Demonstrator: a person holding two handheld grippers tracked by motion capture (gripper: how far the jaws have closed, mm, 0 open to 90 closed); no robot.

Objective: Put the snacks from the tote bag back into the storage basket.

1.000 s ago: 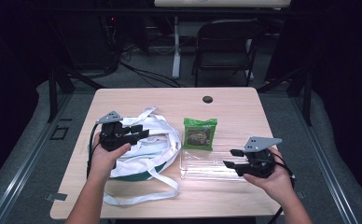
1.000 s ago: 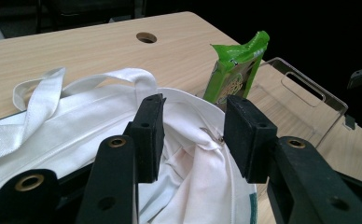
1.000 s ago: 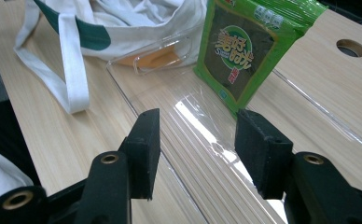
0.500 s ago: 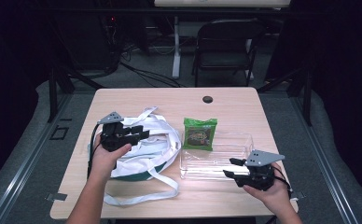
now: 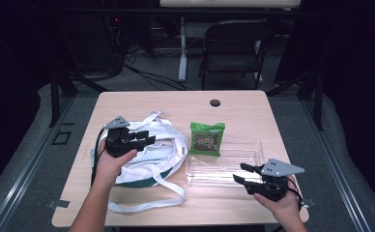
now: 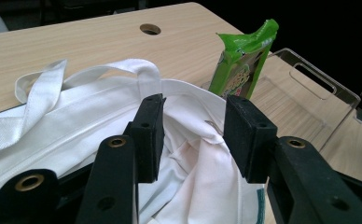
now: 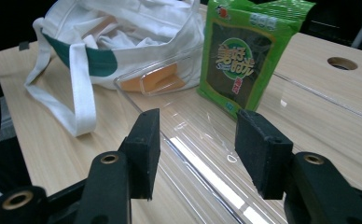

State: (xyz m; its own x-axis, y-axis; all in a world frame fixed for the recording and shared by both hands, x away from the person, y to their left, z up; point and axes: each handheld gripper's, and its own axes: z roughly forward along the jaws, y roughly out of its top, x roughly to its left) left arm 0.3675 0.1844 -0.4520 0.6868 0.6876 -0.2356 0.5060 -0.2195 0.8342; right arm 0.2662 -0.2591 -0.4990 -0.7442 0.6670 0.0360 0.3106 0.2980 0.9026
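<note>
A white tote bag with green trim and long straps lies on the left half of the table. My left gripper hovers over it, open, its jaws straddling the bag's rim. A green snack packet leans on the far-left edge of a clear plastic tray. The same packet rises ahead of my right gripper in the right gripper view. My right gripper is open at the tray's near edge, holding nothing.
The wooden table has a round cable hole near its far edge. A folding chair and cables stand on the floor beyond. The table's near edge lies just behind my right gripper.
My right gripper has drawn back toward the near right corner of the table, away from the tray. The left gripper has stayed over the bag.
</note>
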